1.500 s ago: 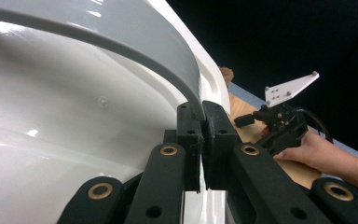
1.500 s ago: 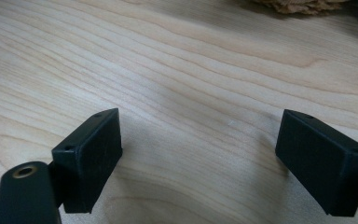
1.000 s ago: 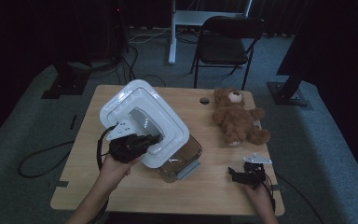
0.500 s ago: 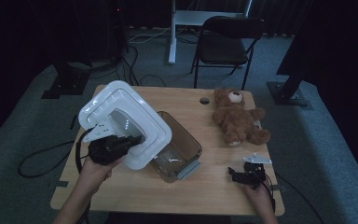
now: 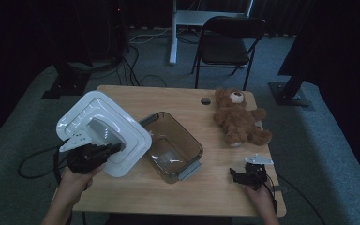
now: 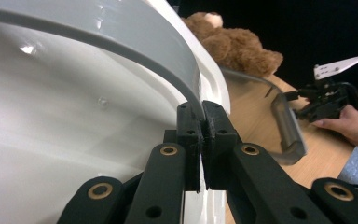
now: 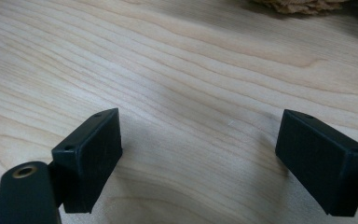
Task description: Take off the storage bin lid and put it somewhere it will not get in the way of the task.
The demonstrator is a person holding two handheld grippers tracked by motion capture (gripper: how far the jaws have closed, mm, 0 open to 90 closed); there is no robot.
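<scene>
The left hand-held gripper [image 5: 104, 151] is clamped tight on the rim of the white lid [image 5: 104, 131], holding it tilted above the counter's [image 5: 178, 101] near-left corner, just left of the clear brown container [image 5: 172, 145]. Over on the near right, the right hand-held gripper [image 5: 242, 175] rests low on the wood, jaws wide apart and empty. A teddy bear [image 5: 238, 118] lies at far right.

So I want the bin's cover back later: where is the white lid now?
High view: the white lid is tilted at the table's left, clamped by the left gripper, beside the clear bin.
</scene>
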